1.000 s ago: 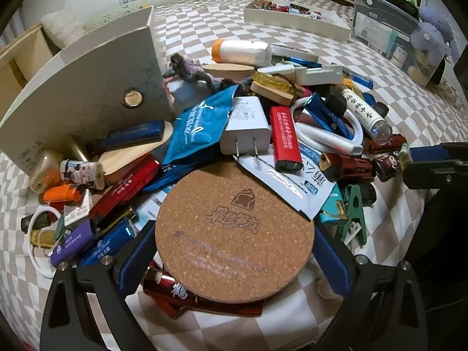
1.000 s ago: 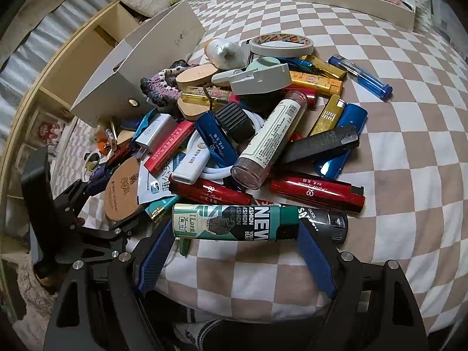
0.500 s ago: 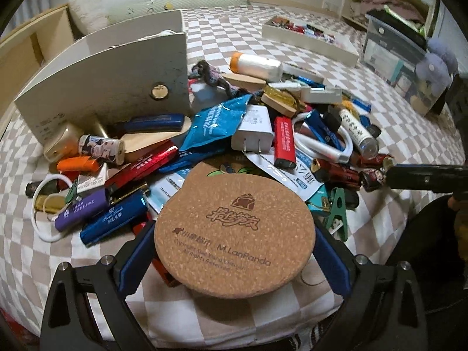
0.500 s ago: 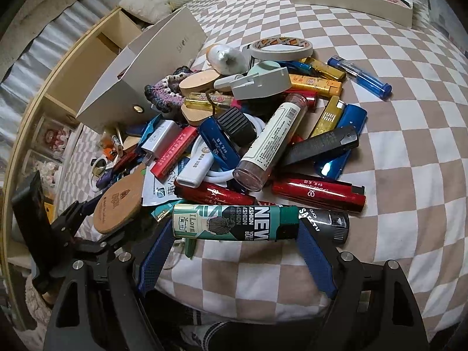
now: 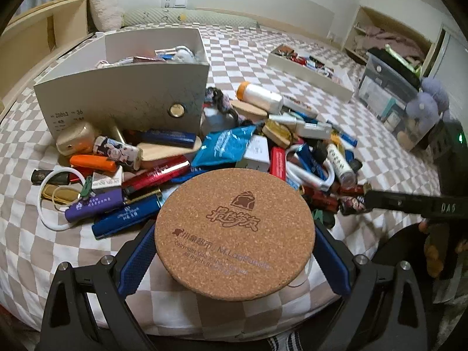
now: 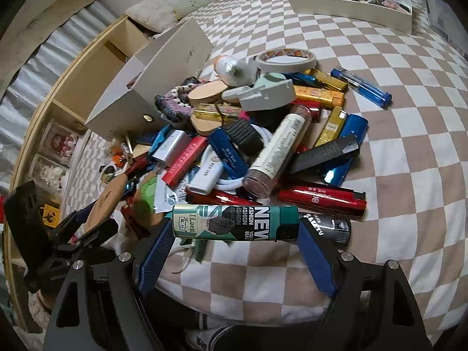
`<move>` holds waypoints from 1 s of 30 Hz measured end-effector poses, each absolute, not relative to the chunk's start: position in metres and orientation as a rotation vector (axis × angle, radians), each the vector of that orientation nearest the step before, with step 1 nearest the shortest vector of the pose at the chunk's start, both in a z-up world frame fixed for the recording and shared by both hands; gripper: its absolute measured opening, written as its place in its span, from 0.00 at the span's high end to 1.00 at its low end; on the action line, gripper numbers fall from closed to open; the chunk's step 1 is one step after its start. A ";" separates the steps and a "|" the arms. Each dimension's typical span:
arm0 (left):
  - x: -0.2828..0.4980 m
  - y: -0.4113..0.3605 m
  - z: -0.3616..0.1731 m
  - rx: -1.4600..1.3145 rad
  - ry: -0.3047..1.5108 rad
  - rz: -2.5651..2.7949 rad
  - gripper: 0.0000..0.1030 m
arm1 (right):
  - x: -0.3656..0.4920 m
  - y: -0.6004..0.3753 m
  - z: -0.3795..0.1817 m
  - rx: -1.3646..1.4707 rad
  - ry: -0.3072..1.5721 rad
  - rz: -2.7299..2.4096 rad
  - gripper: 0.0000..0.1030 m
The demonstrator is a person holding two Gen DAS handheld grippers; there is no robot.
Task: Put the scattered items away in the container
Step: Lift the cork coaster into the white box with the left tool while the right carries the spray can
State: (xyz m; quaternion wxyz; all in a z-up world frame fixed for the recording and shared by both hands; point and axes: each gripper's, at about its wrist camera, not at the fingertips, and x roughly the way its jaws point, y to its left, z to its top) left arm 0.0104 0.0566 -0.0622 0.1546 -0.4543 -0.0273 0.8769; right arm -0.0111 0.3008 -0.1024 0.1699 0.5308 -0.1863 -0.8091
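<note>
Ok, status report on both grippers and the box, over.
Left gripper shut on round cork coaster. Right gripper shut on green printed lighter. White cardboard box ahead, part filled. Path clear.

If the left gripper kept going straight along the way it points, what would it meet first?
Probably the pile of lighters just beyond the cork coaster that the left gripper holds, short of the white box. Depth is unclear.

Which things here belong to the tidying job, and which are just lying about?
Job:
- round cork coaster, held in left gripper
- green lighter, held in right gripper
- open grey cardboard box
- scattered pile of lighters

Lying about:
- clear plastic storage bin
- grey plush toy
</note>
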 end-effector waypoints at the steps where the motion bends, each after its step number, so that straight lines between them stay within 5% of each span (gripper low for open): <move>1: 0.008 0.053 -0.058 -1.290 -0.095 2.519 0.04 | -0.010 0.299 -0.102 1.502 -0.532 -2.295 0.19; 18: -0.082 -0.018 0.017 -1.126 -0.154 2.761 0.04 | -0.020 0.244 -0.091 1.481 -0.404 -2.195 0.19; 30: -0.207 -0.042 0.020 -1.311 -0.147 2.757 0.04 | -0.044 0.208 -0.063 1.392 -0.370 -2.119 0.19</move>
